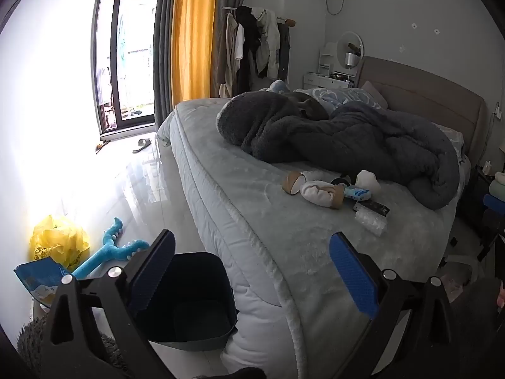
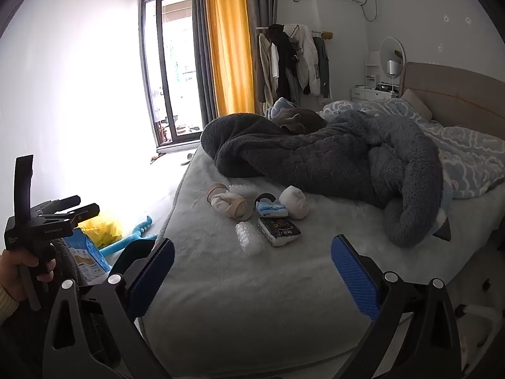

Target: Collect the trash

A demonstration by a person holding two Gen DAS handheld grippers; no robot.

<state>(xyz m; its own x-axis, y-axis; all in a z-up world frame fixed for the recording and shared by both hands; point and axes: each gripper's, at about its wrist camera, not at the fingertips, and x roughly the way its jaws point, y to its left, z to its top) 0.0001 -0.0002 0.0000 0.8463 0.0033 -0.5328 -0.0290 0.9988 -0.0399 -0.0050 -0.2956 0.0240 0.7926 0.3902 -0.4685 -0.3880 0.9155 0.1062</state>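
Landmark: the bed (image 2: 252, 300), grey-topped, filling the middle of both views.
Trash pile: a loose cluster on the bed's top, just in front of the dark fleece blanket (image 2: 331, 154).
Cardboard tubes: two cardboard tubes (image 2: 235, 207) with a pale cloth (image 2: 221, 201) bunched between them; in the right wrist view the run slants from upper left to lower right, open ends showing.
Bubble wrap: a bubble wrap roll (image 2: 249, 237) lying nearest the bed's front edge, long axis running toward the camera and a little right.
Dark packet: a flat dark packet (image 2: 279, 230) just right of the roll, long axis slanting down to the right.
Blue packet: a small blue packet (image 2: 271, 210) behind the dark one, beside a white wad (image 2: 295, 205).
Bin: dark bin (image 1: 189, 297) on the floor, against the bed's side, mouth open upward.
Left gripper (image 1: 252, 271): blue pads spread wide, nothing between them, hovering above the bed's edge and the bin.
Right gripper (image 2: 252, 274): also spread wide and empty, over the bed's front, short of the pile.
Floor by the bed: blue plush toy (image 1: 110, 249) and yellow bag (image 1: 58, 240).
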